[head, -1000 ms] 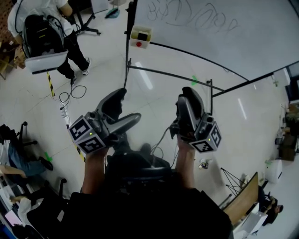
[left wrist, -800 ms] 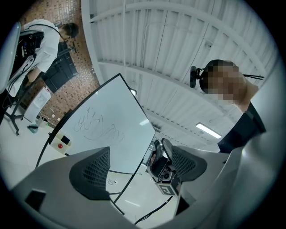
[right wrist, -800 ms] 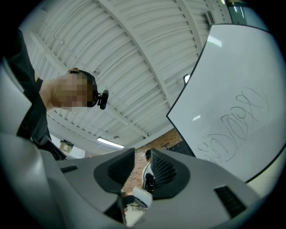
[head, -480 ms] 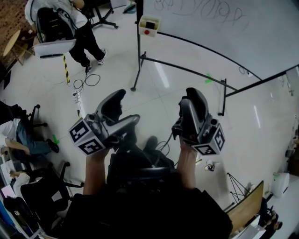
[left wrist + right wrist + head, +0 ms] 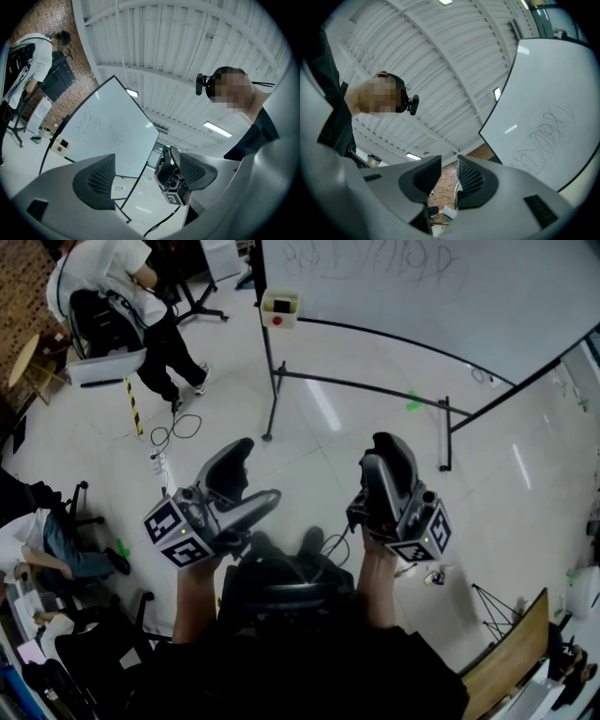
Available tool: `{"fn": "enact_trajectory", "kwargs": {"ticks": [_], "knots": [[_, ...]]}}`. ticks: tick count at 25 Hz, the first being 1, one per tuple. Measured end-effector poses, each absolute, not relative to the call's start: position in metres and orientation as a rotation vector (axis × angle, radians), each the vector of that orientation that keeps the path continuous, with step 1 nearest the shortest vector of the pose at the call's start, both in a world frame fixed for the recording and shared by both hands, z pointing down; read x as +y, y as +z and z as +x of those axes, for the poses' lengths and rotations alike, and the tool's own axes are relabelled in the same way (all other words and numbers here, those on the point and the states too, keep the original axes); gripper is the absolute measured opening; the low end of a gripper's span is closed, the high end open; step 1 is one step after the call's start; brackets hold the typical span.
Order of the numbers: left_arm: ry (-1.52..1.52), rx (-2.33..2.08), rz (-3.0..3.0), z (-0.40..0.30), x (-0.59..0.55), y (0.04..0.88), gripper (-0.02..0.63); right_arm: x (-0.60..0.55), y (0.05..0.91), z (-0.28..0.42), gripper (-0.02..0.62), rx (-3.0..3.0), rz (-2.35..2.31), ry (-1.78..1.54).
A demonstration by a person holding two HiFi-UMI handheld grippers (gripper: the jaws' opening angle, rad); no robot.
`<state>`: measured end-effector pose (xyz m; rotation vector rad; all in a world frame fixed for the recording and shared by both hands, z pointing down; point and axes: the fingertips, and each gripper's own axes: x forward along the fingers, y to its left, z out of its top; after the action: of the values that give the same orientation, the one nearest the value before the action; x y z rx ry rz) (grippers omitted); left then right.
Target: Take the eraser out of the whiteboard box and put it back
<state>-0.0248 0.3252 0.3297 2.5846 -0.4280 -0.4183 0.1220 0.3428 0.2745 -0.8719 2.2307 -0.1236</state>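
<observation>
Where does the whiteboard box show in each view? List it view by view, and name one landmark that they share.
Head view: the whiteboard box is near the top, left of centre, at the board's lower left corner.
Left gripper view: the box is at the left, mid-height, by the board's lower corner.
Right gripper view: not in it.
Shared landmark: the scribbled whiteboard.

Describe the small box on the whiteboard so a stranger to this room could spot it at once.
Start at the big whiteboard at the top of the head view. At its lower left corner, above the left post, hangs the whiteboard box. Nothing else there is cream with a red dot and a dark rectangle.
</observation>
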Motion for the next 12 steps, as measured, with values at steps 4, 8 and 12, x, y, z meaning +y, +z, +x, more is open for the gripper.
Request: {"fn": "enact_trajectory", "kwargs": {"ticks": [4, 8, 12], "knots": [[-0.444, -0.368, 2.588, -0.036, 0.319, 0.323, 0.430, 0.342, 0.258, 0.112, 0.121, 2.224, -0.929, -0.060], [-0.483, -0.338, 2.576, -0.064, 0.316, 0.318, 0.430, 0.344, 0.253, 0.087, 0.109, 2.241, -0.969, -0.026], [-0.513, -0.301, 2.554, -0.093, 0.313, 0.319, 0.430, 0.346, 0.256, 0.056, 0.098, 2.251, -0.997, -0.066]]}}
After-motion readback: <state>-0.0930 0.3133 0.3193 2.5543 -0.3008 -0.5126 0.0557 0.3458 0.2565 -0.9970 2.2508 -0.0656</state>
